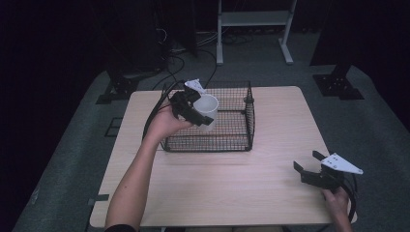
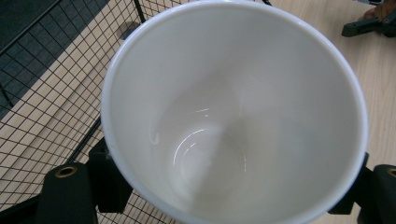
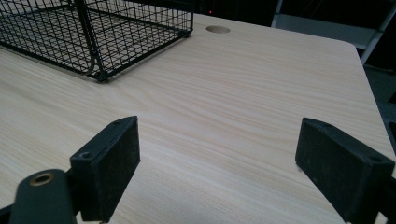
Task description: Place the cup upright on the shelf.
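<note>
A white mug hangs over the left part of the black wire basket, with my left gripper shut on it. In the left gripper view the mug is seen from above, empty inside, its walls pressed between the two black jaws at the bottom corners. My right gripper rests low at the table's front right corner, open, nothing between its pads. The basket shows at the upper left of the right gripper view.
The light wooden table has bare room in front of and to the right of the basket. A round cable hole lies near the far edge. A white metal stand and black stand feet sit on the floor beyond.
</note>
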`<state>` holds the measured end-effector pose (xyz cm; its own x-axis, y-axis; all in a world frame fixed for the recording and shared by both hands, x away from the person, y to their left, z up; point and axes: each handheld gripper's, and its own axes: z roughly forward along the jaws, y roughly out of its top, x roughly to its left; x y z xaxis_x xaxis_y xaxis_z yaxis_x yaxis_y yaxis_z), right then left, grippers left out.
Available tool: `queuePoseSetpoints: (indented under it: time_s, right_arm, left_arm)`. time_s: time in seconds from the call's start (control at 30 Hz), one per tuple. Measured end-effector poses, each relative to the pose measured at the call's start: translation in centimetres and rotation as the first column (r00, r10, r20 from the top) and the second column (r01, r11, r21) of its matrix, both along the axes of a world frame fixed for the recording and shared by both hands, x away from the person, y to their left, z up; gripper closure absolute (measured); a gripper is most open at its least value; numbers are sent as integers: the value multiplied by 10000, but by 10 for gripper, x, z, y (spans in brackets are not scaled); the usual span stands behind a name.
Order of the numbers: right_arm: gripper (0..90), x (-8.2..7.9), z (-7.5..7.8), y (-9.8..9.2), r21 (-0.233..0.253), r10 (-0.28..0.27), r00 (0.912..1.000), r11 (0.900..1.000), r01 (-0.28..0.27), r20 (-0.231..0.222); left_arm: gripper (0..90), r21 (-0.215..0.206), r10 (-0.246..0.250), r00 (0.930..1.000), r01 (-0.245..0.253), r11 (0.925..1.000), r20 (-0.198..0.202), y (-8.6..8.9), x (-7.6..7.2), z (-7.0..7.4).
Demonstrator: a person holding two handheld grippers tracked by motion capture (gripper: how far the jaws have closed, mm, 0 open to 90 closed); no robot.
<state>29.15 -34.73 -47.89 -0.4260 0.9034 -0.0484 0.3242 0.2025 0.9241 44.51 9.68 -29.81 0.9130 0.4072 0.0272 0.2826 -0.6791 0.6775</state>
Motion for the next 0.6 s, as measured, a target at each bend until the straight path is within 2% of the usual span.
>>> queuePoseSetpoints:
  time_s: [0.23, 0.47, 0.5, 0.57, 0.6]
  right_arm:
    - [131, 0, 0, 0, 32, 4, 10000, 10000, -4, -11]
    - [131, 0, 0, 0, 62, 3, 10000, 10000, -2, -24]
    - [131, 0, 0, 0, 62, 3, 10000, 10000, -2, -24]
    - [131, 0, 0, 0, 72, 2, 10000, 10000, -2, -16]
    - [131, 0, 0, 0, 54, 19, 10000, 10000, -19, -11]
  left_arm:
    - [219, 37, 140, 9999, -140, 9999, -67, -3, 11, -7]
    - [219, 90, 402, 9987, -399, 9992, -325, -4, 26, -20]
    - [218, 90, 402, 9987, -399, 9992, -325, -4, 26, -20]
    - [218, 65, 549, 9985, -549, 9985, -76, -3, 29, -22]
    - [218, -88, 607, 9981, -608, 9981, -104, -3, 32, -23]
